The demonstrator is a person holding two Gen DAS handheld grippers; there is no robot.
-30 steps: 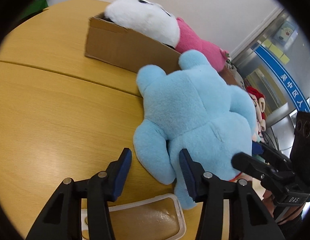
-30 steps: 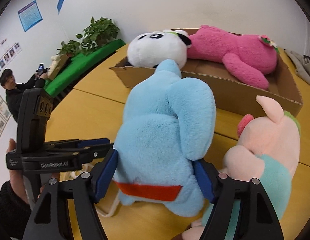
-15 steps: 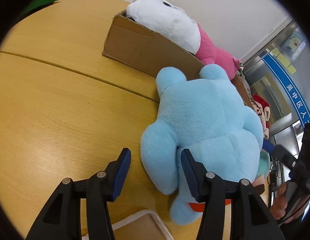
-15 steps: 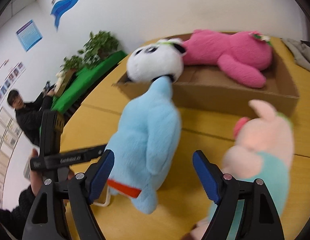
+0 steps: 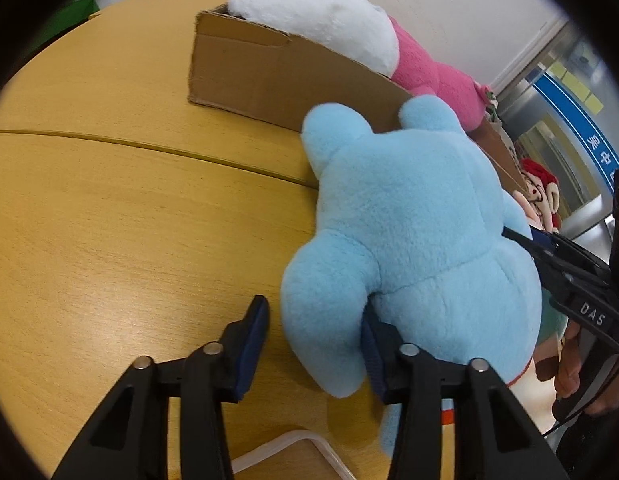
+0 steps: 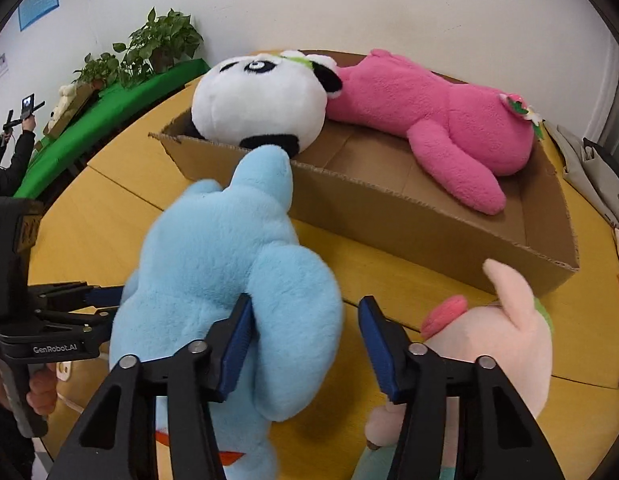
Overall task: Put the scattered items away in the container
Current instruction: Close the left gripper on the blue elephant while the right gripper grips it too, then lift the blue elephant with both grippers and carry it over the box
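Observation:
A light blue plush toy (image 5: 413,232) stands on the wooden table against the cardboard box (image 5: 285,80). It also shows in the right wrist view (image 6: 225,284). My left gripper (image 5: 315,328) is open, with one of the toy's limbs between its jaws. My right gripper (image 6: 305,328) is open, with another limb of the blue toy between its jaws. The cardboard box (image 6: 393,216) holds a panda plush (image 6: 261,104) and a pink plush (image 6: 449,124).
A pink and teal pig plush (image 6: 505,344) sits on the table right of my right gripper. A red-haired doll (image 5: 543,196) lies beyond the blue toy. A clear lidded tray (image 5: 293,456) lies under my left gripper. A green planter ledge (image 6: 105,96) and a person stand far left.
My right gripper let go of the blue toy's body, opened wide, and now straddles one of its limbs. The left gripper moved closer to the toy. The toy shifted toward the box.

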